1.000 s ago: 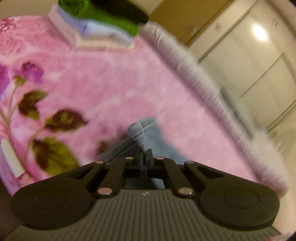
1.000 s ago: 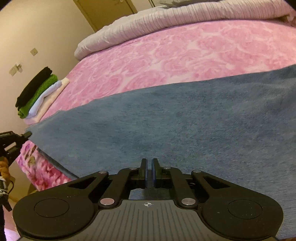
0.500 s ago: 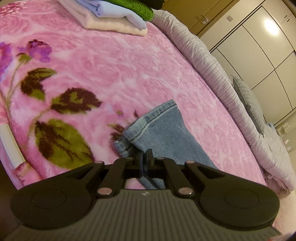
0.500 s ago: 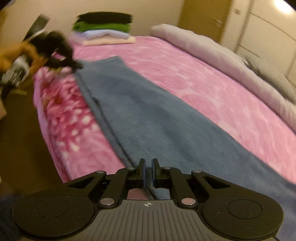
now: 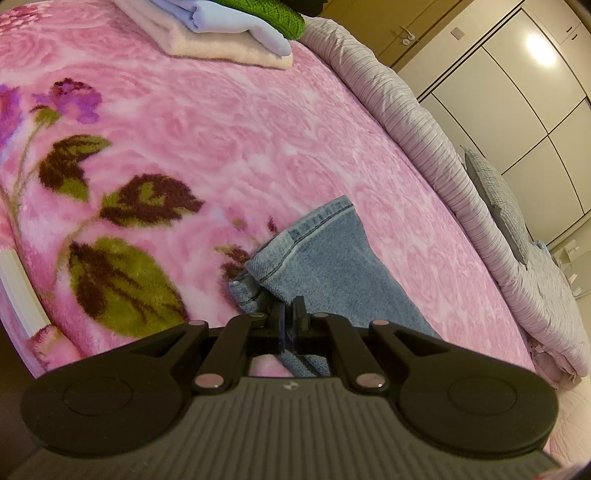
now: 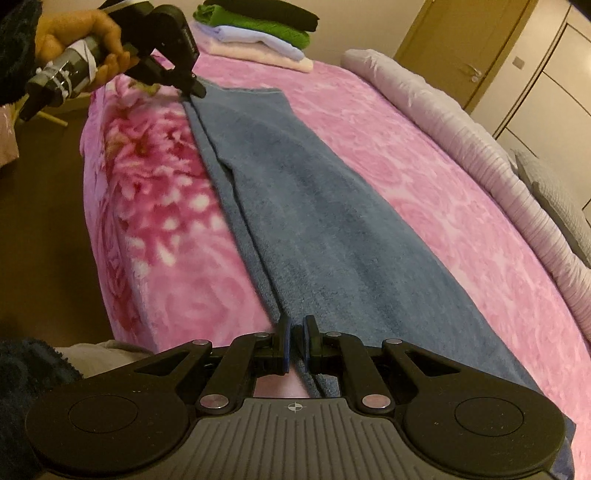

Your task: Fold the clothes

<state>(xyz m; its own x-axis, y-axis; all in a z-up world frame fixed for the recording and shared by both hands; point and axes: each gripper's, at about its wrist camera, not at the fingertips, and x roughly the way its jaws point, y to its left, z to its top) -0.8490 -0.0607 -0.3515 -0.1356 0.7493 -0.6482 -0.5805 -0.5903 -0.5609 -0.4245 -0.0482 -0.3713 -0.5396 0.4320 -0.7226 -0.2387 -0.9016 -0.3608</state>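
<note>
Each gripper is matte black plastic — the left gripper and the right gripper share a ribbed grey body, round side discs, silver pivot rivets and blue-edged finger pads. At ten o'clock in the right view, the hand wraps a grey handle bound with white ties — dark fuzzy sleeve above it.

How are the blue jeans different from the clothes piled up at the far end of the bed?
The jeans lie stretched out long and flat; the pile of clothes is folded small and stacked. The jeans are one blue piece; the pile has black, green, pale blue and cream layers. The left gripper and right gripper pinch the jeans; nothing touches the pile. Both rest on the pink blanket.
</note>
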